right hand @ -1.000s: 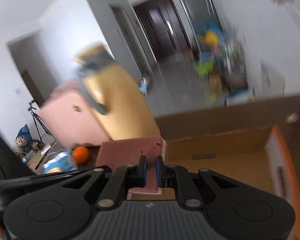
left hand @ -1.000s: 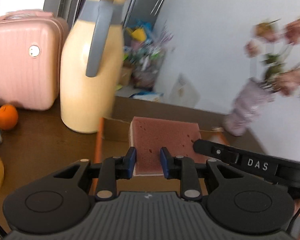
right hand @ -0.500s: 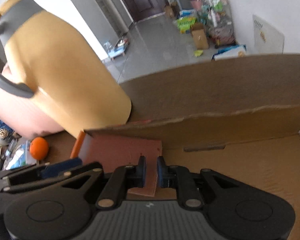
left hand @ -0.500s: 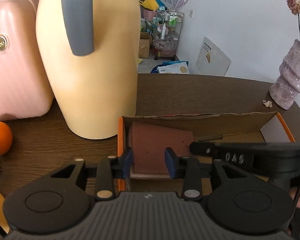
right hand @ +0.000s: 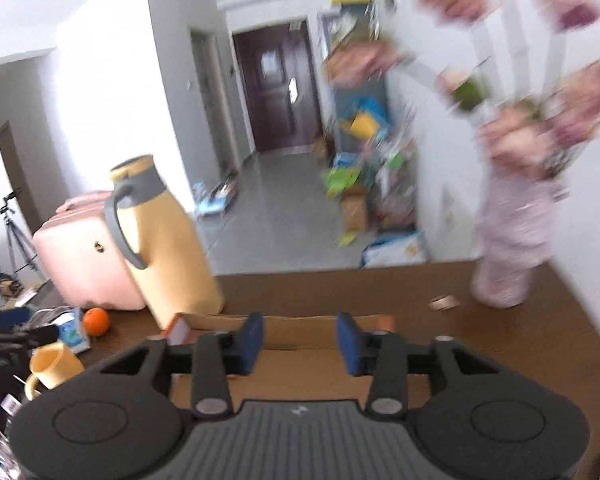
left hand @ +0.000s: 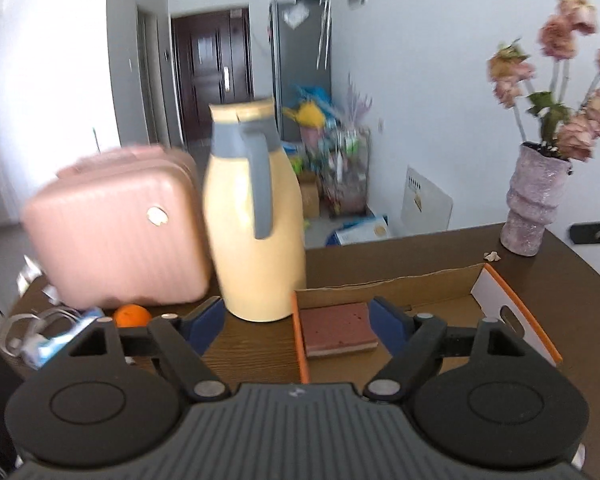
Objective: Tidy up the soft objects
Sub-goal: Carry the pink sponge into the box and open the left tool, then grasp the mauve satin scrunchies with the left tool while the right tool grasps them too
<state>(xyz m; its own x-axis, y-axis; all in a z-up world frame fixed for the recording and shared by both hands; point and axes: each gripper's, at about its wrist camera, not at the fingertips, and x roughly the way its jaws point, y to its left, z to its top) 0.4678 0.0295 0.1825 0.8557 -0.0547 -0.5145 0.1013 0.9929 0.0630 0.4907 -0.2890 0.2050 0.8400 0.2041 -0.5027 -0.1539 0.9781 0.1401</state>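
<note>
A reddish-brown sponge [left hand: 337,327] lies in the cardboard box [left hand: 512,312], released; the left gripper [left hand: 296,326] and right gripper [right hand: 299,338] are opening, both empty. Next likely needs another soft item.

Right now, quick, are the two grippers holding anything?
Left gripper: fingers opening, empty; the sponge lies in the box beyond them.
Right gripper: fingers opening, empty.

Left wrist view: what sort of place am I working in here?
Most likely a lived-in home, not a lab: a dark brown wooden table carries a pink hard-shell suitcase and a cream thermos jug with grey handle, with a dark entrance door down the hallway.
</note>
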